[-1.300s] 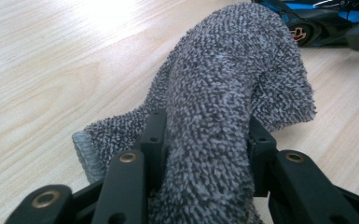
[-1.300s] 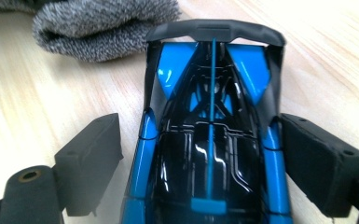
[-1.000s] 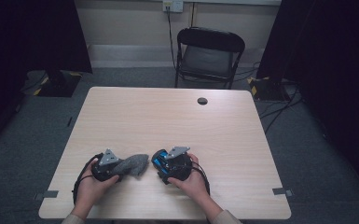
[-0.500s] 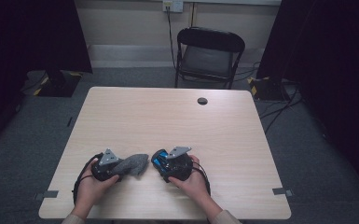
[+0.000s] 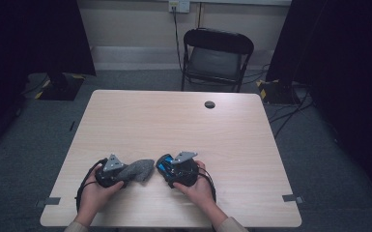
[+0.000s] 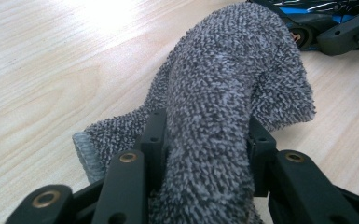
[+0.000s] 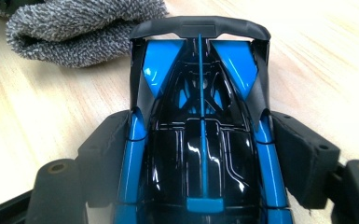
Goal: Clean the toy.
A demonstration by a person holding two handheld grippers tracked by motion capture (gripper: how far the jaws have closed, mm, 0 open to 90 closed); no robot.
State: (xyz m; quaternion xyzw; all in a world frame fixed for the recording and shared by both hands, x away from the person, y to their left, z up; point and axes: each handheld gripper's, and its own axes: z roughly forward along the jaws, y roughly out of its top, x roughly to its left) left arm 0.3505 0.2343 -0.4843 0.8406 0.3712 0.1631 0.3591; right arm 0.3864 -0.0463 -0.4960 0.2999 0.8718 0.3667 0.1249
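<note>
Gripping one grey cloth point(image 6: 224, 93), left gripper point(image 5: 121, 174); right gripper point(image 5: 166, 170) jaws closing, seemingly clamping one toy car point(image 7: 200, 135).

Speckled grey cloth point(image 6: 224, 93), glossy black toy car point(image 7: 200, 140) (bright blue panels and centre stripe), pale wood-grain table point(image 5: 222, 130)

Light wood-grain table point(image 5: 183, 130), rectangular, pale top. Round dark cable grommet point(image 5: 209, 104) set in it near the far edge. Grey terry cloth point(image 5: 137, 170) lies on the top near the front edge, well apart from the grommet and left of it. Blue-and-black toy car point(image 5: 166, 166) sits just right of the cloth, close beside it.
</note>
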